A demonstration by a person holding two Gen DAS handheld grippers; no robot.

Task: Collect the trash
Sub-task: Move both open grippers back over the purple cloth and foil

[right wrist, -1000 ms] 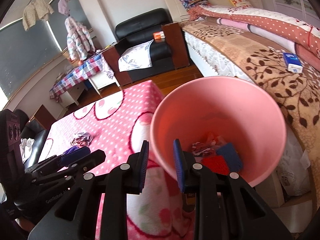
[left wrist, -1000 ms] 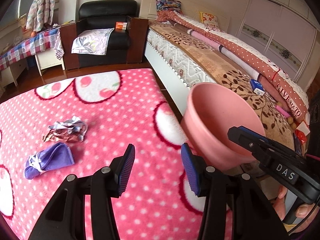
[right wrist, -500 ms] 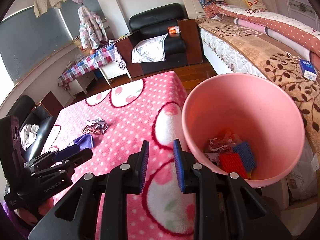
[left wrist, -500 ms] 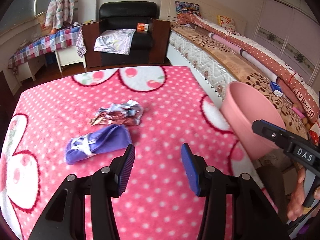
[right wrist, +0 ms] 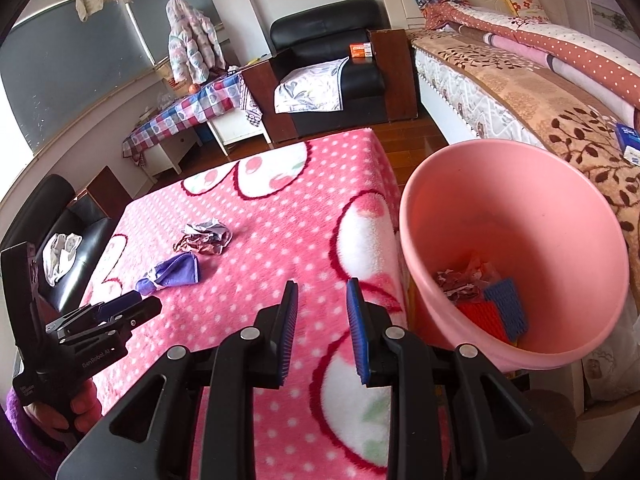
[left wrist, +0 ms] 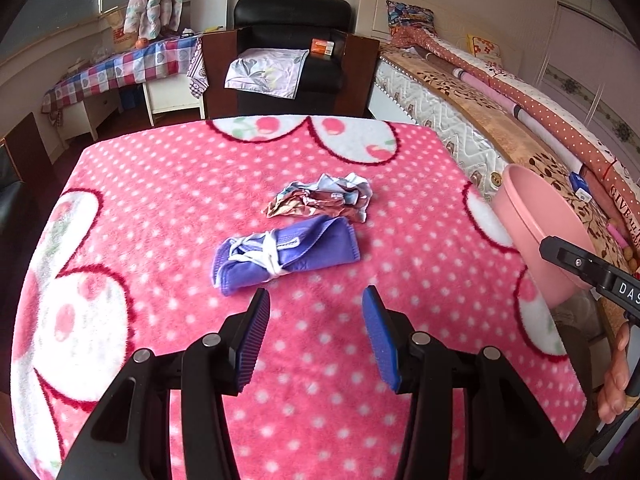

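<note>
1. Left gripper (left wrist: 316, 334): jaws spread wide, nothing between the blue ribbed pads (left wrist: 256, 336). It hangs above the pink polka-dot blanket (left wrist: 160, 184) that covers the table.
2. Purple cloth (left wrist: 286, 250): rolled, with a white string or strip knotted round it; it lies on the blanket just ahead of the left gripper's fingertips, apart from them.
3. Crumpled wrapper (left wrist: 320, 200): a brown, white and pale blue wad, just beyond the purple cloth, touching it or nearly so; contact cannot be told.
4. Right gripper (right wrist: 322, 332): jaws parted with a narrower gap and nothing between them. It sits over the blanket's right edge, with the bucket just to its right.
5. Pink bucket (right wrist: 520, 184): tilted, mouth toward the right wrist camera, beside the table's right edge, between table and bed (right wrist: 520, 80). What holds it up is not visible.
6. Inside the bucket: crumpled wrappers (right wrist: 460, 282), a red ribbed piece (right wrist: 482, 318) and a blue ribbed piece (right wrist: 506, 308), all lying at the bottom.
7. Background: a black armchair (left wrist: 292, 12) with a floral cloth (left wrist: 266, 72) on its seat and an orange box (left wrist: 322, 46) on its armrest.
</note>
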